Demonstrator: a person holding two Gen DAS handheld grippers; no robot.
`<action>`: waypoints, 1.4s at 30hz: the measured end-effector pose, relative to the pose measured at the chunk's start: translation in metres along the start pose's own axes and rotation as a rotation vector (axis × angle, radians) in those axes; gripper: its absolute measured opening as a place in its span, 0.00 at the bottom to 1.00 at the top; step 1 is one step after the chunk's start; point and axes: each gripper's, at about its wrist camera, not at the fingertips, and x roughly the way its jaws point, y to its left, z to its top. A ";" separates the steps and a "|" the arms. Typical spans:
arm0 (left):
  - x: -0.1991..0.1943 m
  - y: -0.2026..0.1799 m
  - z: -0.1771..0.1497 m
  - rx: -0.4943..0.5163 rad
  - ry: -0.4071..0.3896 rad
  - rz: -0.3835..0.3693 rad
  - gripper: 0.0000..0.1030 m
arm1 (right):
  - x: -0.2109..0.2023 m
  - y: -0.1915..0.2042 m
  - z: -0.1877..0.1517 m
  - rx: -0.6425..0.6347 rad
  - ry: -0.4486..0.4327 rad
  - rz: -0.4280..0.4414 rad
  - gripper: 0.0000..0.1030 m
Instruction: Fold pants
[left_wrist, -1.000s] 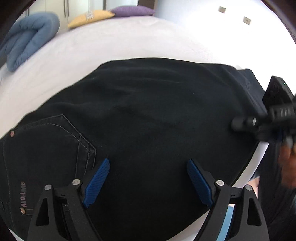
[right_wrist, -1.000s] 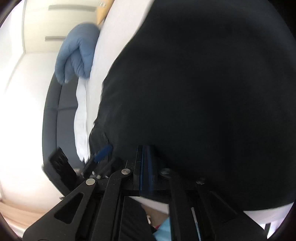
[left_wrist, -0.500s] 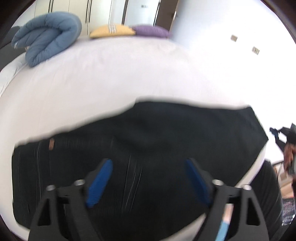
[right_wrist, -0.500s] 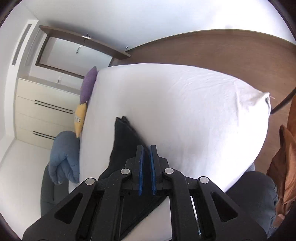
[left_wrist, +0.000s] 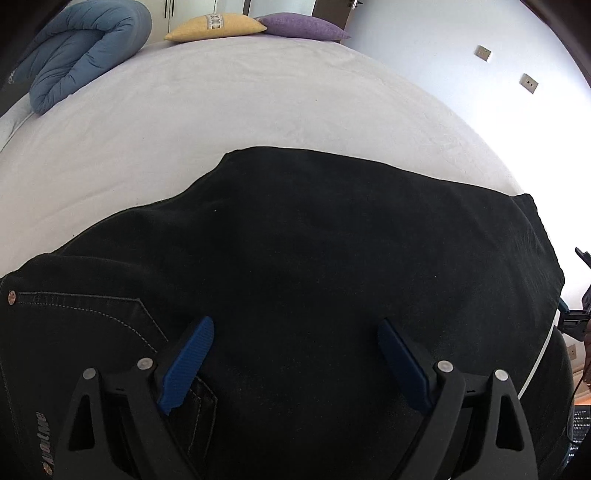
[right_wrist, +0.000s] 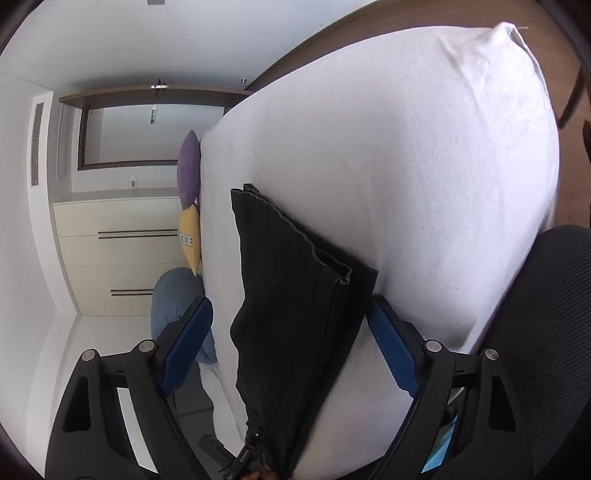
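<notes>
Black pants (left_wrist: 295, 277) lie folded lengthwise on the white bed (left_wrist: 221, 110), waist and back pocket at the left, leg hems at the right. My left gripper (left_wrist: 295, 350) is open and empty, held just over the seat area. In the right wrist view the pants (right_wrist: 295, 295) show edge-on with the stacked leg hems near the bed's edge. My right gripper (right_wrist: 291, 328) is open, its blue pads either side of the hem end, not touching. The right gripper's edge shows at the far right of the left wrist view (left_wrist: 576, 321).
A rolled blue duvet (left_wrist: 81, 48), a yellow pillow (left_wrist: 214, 26) and a purple pillow (left_wrist: 303, 29) lie at the bed's far end. Drawers (right_wrist: 118, 251) stand beyond the bed. A dark chair (right_wrist: 546, 332) is at the right.
My right gripper has opened and let go of the pants, and its view swung from close over the cloth to along the bed's edge. My left gripper stayed open, pulled back, then neared again.
</notes>
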 end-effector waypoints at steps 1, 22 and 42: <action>0.000 0.000 0.001 0.000 0.011 -0.002 0.89 | -0.001 -0.002 0.000 0.013 -0.006 0.014 0.83; 0.018 -0.043 0.018 -0.012 0.021 0.052 0.96 | 0.055 0.032 -0.001 -0.099 -0.088 -0.026 0.11; 0.011 -0.024 0.008 -0.014 -0.005 0.030 0.99 | 0.171 0.142 -0.284 -1.450 0.269 -0.551 0.11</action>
